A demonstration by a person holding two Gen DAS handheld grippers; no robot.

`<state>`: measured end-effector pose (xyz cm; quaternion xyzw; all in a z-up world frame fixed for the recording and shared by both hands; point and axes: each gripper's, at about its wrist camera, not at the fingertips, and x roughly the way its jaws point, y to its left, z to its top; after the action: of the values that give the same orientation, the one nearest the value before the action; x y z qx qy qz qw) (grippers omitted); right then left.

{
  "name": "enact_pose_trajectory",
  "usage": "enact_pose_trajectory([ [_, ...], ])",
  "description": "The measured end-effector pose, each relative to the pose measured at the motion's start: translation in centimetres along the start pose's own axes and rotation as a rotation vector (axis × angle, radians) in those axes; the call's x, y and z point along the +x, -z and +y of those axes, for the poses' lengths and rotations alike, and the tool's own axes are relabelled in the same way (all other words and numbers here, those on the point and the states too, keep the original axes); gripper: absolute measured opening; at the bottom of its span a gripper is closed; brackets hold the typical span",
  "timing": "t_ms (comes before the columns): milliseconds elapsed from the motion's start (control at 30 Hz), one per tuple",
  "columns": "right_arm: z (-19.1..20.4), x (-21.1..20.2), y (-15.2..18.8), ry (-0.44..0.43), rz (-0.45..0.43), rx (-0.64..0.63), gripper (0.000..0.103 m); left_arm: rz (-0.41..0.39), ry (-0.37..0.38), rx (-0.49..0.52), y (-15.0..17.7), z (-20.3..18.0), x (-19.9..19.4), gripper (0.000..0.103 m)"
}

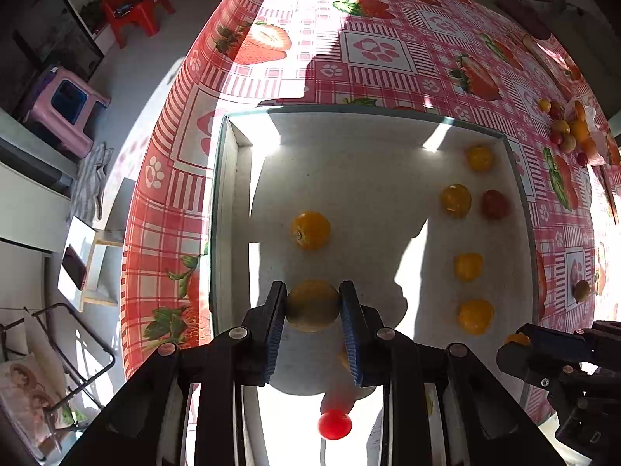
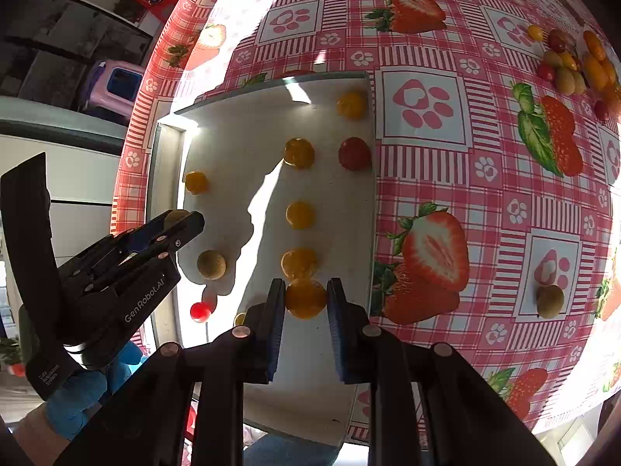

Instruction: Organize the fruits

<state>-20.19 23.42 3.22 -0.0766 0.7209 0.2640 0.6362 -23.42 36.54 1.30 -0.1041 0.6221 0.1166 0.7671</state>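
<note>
Both grippers aimed steeply down over the white tray [image 1: 388, 147] on the strawberry-print table [image 1: 388, 54]. Left gripper [image 1: 313, 306] with fingers [image 1: 271, 326] pinching an olive-yellow fruit [image 1: 313, 305], held at the very tips over the tray's left half, directly in line with an orange fruit [image 1: 310, 230] lying farther ahead and a small red fruit [image 1: 334, 424] lying nearer, below the fingers. Right gripper [image 2: 306, 298] likewise closed on an orange-yellow fruit [image 2: 306, 297], hanging at the near end of a column of orange fruits [image 2: 299, 214] along the tray's right half, almost over the closest of them. Height above the tray floor hard to judge in either view. Held fruits round, so no long axis to align. Deciding relation, as a judgement: each held fruit already above its own side of the tray, left for the left column, right for the right column, so probably only a lowering into the free spot at the near end of each line before release. Unsorted pile of fruits [image 2: 574, 66] well apart at the far right of the table, one stray tan fruit [image 2: 550, 301] on the table, nearer the right gripper.
</note>
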Motion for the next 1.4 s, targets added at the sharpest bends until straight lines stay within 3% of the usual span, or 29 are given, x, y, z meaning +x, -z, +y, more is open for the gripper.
enact_pose_trajectory([
  [200,1.3,3.2,1.3,0.055,0.062,-0.054,0.024,0.006,-0.008,0.02,0.0,0.1,0.6,0.03],
  [400,2.8,4.3,1.9,0.123,0.042,-0.162,0.026,0.007,-0.008,0.039,0.1,-0.2,0.6,0.03],
  [433,3.0,4.3,2.0,0.124,0.041,-0.179,0.027,0.009,-0.012,0.045,0.1,-0.3,0.6,0.03],
  [567,3.7,4.5,2.3,0.132,0.046,-0.214,0.054,0.028,-0.025,0.051,0.1,-0.6,0.5,0.03],
  [667,3.4,3.4,2.5,0.11,0.047,-0.213,0.056,0.036,-0.022,0.047,0.1,-0.7,0.2,0.03],
  [800,2.8,0.6,2.8,0.084,0.028,-0.226,0.072,0.039,-0.024,0.058,0.1,-0.9,-0.3,0.03],
  [1000,1.4,-2.2,2.8,0.093,0.007,-0.202,0.076,0.045,-0.009,0.052,0.6,-1.4,-1.5,0.031],
  [1033,1.1,-2.5,2.8,0.097,0.006,-0.194,0.076,0.044,-0.008,0.052,0.8,-1.5,-1.6,0.047],
  [1067,0.5,-2.7,2.9,0.102,0.006,-0.186,0.076,0.037,-0.005,0.051,0.9,-1.6,-1.8,0.081],
  [1100,0.3,-2.9,3.0,0.107,0.007,-0.178,0.076,0.023,0.002,0.05,1.0,-1.6,-2.1,0.092],
  [1400,-1.0,-4.6,4.9,0.12,0.008,-0.102,0.076,0.009,-0.004,0.084,1.2,-1.7,-3.7,0.094],
])
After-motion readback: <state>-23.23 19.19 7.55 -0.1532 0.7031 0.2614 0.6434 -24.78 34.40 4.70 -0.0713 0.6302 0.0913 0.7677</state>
